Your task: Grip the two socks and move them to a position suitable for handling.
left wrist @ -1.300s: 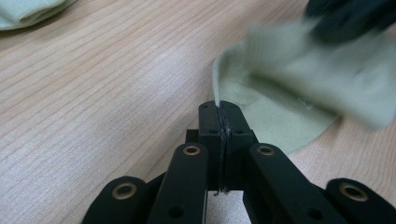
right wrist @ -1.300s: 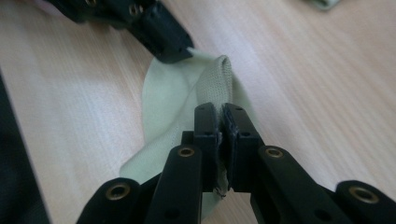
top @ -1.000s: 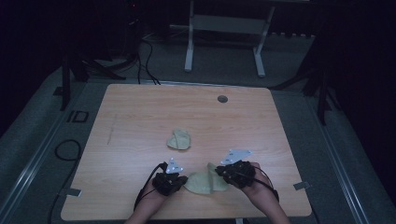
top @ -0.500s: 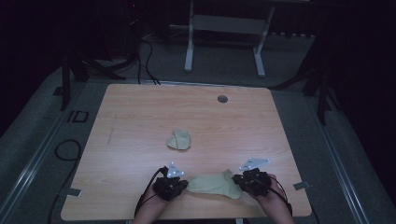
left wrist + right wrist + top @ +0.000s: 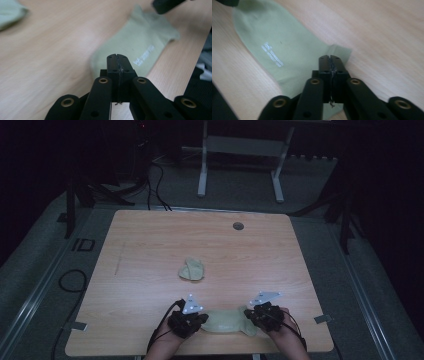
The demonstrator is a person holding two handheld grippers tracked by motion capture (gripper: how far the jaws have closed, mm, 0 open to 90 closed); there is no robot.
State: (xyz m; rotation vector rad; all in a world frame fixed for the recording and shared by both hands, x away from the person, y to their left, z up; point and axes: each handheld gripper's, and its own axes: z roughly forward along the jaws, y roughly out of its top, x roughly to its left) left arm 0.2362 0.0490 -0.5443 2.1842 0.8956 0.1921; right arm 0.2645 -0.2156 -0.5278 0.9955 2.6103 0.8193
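Wooden desk (image 5: pixel 150 250) carries a pale green sock (image 5: pixel 225 321) laid flat near its front edge, stretched between both tools. Left hand-held gripper (image 5: pixel 201 319) is clenched on one end, right hand-held gripper (image 5: pixel 248 315) on the other. A crumpled second sock (image 5: pixel 192 269) lies mid-desk, well apart.

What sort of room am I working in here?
Probably a lab or recording studio rather than a home: a bare wooden table on grey carpet, dark surroundings, loose cables and a metal stand behind it.
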